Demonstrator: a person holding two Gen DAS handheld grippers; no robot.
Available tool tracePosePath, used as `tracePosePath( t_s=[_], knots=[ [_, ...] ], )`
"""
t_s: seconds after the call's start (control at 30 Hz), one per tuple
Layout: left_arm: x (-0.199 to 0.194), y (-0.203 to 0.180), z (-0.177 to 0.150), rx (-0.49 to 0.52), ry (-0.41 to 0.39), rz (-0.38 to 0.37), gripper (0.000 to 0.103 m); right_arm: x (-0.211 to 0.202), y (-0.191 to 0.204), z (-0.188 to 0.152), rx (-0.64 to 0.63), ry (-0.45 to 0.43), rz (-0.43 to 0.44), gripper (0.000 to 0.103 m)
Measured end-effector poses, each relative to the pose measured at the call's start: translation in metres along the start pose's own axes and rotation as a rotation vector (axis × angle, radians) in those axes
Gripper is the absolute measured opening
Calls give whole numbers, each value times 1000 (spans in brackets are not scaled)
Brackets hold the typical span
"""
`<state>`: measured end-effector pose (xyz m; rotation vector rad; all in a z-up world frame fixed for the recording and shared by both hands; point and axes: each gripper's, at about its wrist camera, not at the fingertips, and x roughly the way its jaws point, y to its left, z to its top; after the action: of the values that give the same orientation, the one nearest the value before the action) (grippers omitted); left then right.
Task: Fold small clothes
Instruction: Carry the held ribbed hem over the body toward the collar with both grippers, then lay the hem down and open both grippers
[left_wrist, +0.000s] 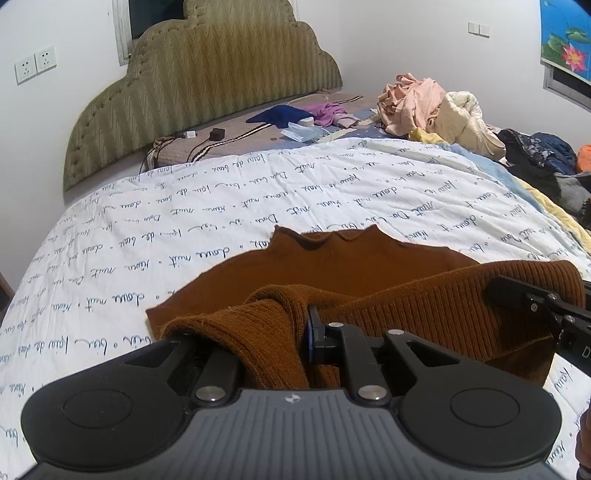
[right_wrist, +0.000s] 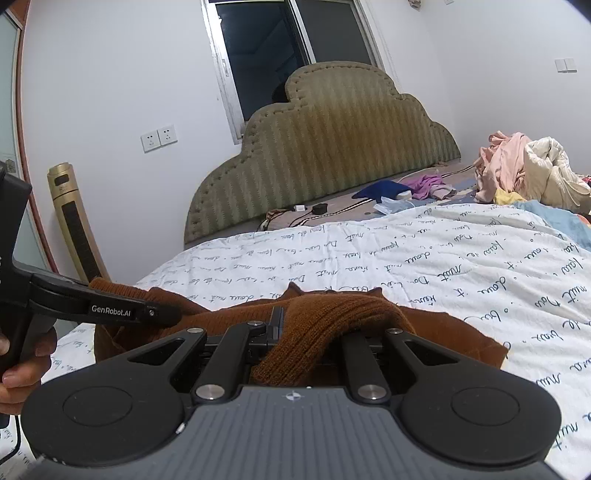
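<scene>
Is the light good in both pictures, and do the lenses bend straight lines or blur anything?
Left wrist view: even indoor light, no glare; the quilt bulges from fisheye distortion and the corners go dark. Right wrist view: the dark window leans and the wall edges curve; the sweater stays sharp.

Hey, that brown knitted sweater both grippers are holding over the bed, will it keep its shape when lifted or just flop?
Probably flop: the brown sweater already sags and bunches over the left gripper and right gripper. Its ribbed knit looks thick, so likely grippy rather than slippery. The free part lies limp on the quilt.
</scene>
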<state>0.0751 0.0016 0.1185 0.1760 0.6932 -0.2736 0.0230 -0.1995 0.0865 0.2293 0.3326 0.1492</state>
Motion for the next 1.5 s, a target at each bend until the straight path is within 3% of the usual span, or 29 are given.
tracePosePath(
  t_s=[0.4,0.87,1.13,1.5],
  knots=[
    [54,1,18,36,55,37,13,55,-21,6,43,46,-26,16],
    [120,10,19,19,166,36,15,119,-48,-4,117,163,-39,16],
    [156,43,19,-162,249,-79,16,150,-65,-11,166,239,-55,17],
    [168,93,19,-447,293,-242,24,173,-77,-19,194,321,-55,20]
  ],
)
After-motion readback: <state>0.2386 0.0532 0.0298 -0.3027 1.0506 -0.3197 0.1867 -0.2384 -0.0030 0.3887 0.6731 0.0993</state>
